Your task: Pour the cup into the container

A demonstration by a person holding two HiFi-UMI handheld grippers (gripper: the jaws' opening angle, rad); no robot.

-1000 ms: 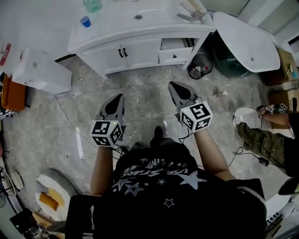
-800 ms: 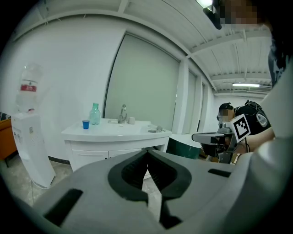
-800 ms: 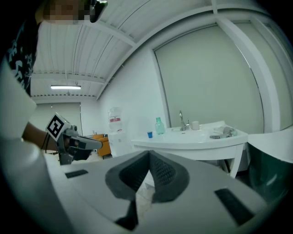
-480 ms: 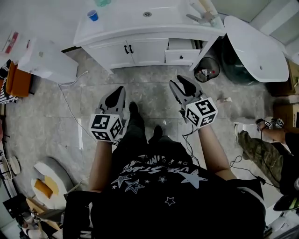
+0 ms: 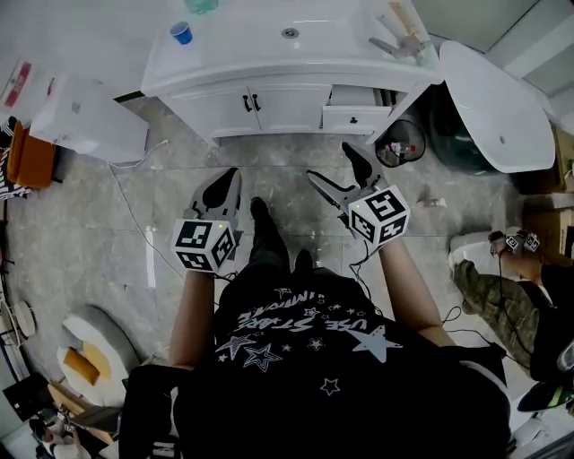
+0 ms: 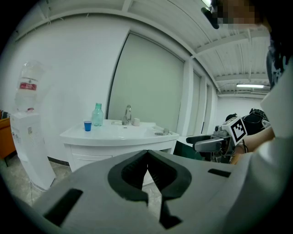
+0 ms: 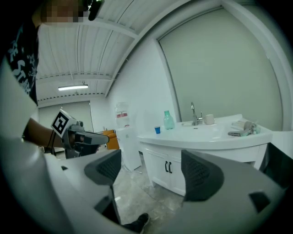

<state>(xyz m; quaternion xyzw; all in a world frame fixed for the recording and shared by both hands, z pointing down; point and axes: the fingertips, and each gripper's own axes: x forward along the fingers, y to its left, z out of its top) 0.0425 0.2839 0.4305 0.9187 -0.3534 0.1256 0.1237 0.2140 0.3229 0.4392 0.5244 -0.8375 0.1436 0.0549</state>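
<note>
A small blue cup [image 5: 181, 33] stands on the left part of the white vanity top [image 5: 233, 56], beside a green bottle [image 5: 202, 4] and left of the sink basin [image 5: 290, 33]. The cup also shows in the left gripper view [image 6: 87, 125] and the right gripper view [image 7: 157, 130]. Both grippers hang over the floor, well short of the vanity. My left gripper [image 5: 229, 175] is shut and empty, its pads meeting [image 6: 147, 153]. My right gripper [image 5: 330, 163] has just been opening; its jaws stand wide apart [image 7: 151, 171] with nothing between them.
A white water dispenser [image 5: 85, 116] stands left of the vanity. A dark waste bin [image 5: 401, 143] and a white oval tub [image 5: 498, 99] are at its right. Another person [image 5: 502, 269] crouches at the far right. A cable [image 5: 134, 233] runs across the grey floor.
The right gripper's jaws went from shut to wide open. Both grippers and the person moved closer to the vanity; a foot now shows between the grippers.
</note>
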